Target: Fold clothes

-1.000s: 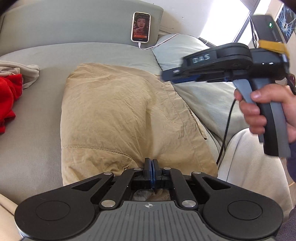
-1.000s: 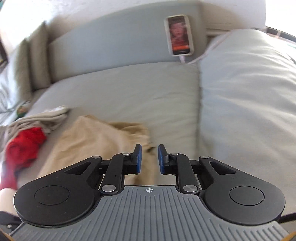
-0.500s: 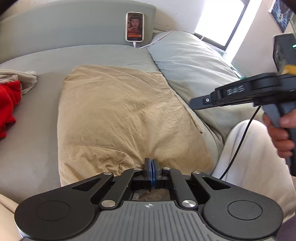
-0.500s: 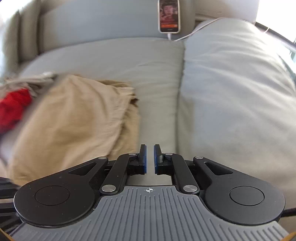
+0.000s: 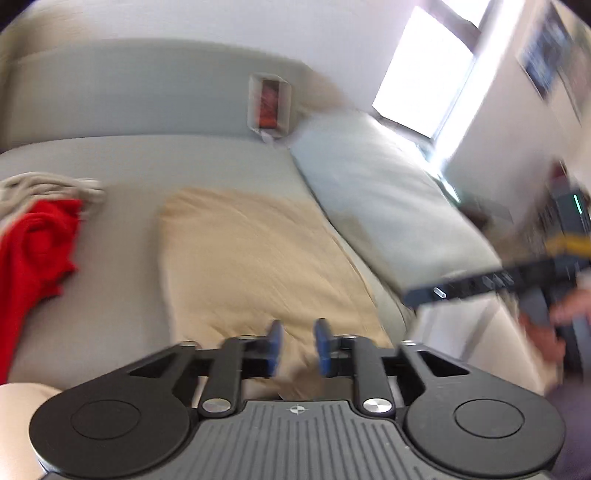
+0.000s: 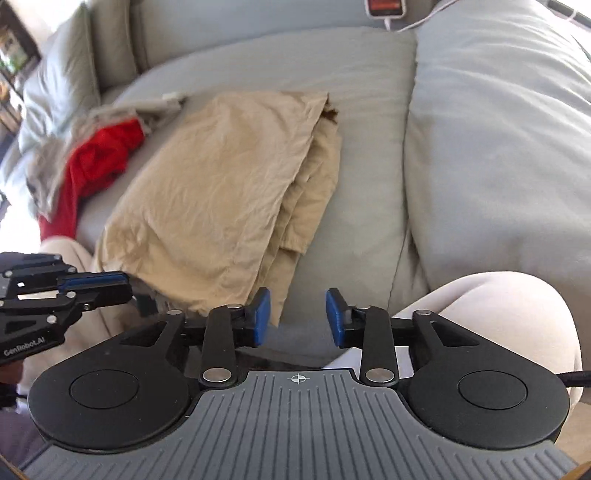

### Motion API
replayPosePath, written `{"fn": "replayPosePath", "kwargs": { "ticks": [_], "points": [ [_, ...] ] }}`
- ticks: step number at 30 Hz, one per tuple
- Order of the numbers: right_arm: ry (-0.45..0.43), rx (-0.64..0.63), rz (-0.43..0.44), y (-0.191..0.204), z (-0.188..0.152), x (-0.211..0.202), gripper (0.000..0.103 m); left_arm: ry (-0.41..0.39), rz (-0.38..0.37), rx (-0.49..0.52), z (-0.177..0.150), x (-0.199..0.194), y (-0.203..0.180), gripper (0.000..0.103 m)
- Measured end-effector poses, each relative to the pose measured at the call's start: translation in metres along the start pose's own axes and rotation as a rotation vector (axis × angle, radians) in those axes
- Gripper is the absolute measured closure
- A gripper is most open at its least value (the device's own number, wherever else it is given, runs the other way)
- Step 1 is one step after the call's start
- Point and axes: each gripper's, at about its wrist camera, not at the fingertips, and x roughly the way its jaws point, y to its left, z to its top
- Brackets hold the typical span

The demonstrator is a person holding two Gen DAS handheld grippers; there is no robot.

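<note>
A folded tan garment [image 5: 255,258] [image 6: 221,184] lies on the grey sofa seat [image 5: 122,162] [image 6: 351,81]. My left gripper [image 5: 297,349] is open and empty, just above the garment's near edge; it also shows at the left of the right wrist view [image 6: 92,282]. My right gripper [image 6: 297,317] is open and empty, above the seat just right of the garment's near corner; it shows blurred at the right of the left wrist view [image 5: 480,284].
A red garment [image 5: 33,251] [image 6: 96,162] and a pale grey one [image 5: 44,184] [image 6: 140,107] lie heaped left of the tan one. A phone [image 5: 269,103] [image 6: 386,7] on a cable leans on the sofa back. A grey cushion [image 5: 388,218] [image 6: 498,147] lies right. My knee [image 6: 498,314] is near.
My left gripper has let go of the tan garment's edge, opened and lifted. My right gripper has opened wider and drawn back toward me, down to the garment's near right corner.
</note>
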Motion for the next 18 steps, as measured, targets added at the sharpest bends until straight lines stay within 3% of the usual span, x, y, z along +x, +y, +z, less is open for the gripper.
{"fn": "replayPosePath", "kwargs": {
  "ticks": [3,6,8,11,14,18],
  "points": [
    [-0.096,0.157,0.084,-0.018,0.014,-0.007,0.024,-0.061,0.073,-0.122,0.012,-0.001,0.023,0.059],
    [-0.087,0.246,0.153,-0.027,0.027,0.01,0.024,-0.029,0.105,-0.223,0.021,0.018,0.044,0.054],
    [-0.077,0.27,0.147,-0.029,0.032,0.026,0.024,0.006,0.107,-0.263,0.022,0.033,0.052,0.053],
    [-0.07,0.289,0.156,-0.036,0.041,0.052,0.031,0.044,0.076,-0.265,0.02,0.05,0.051,0.052],
    [-0.069,0.319,0.171,-0.044,0.05,0.076,0.038,0.068,0.076,-0.225,0.021,0.066,0.047,0.042],
    [-0.085,0.336,0.195,-0.049,0.058,0.103,0.04,0.116,0.056,-0.204,0.017,0.09,0.051,0.04]
  ]
}}
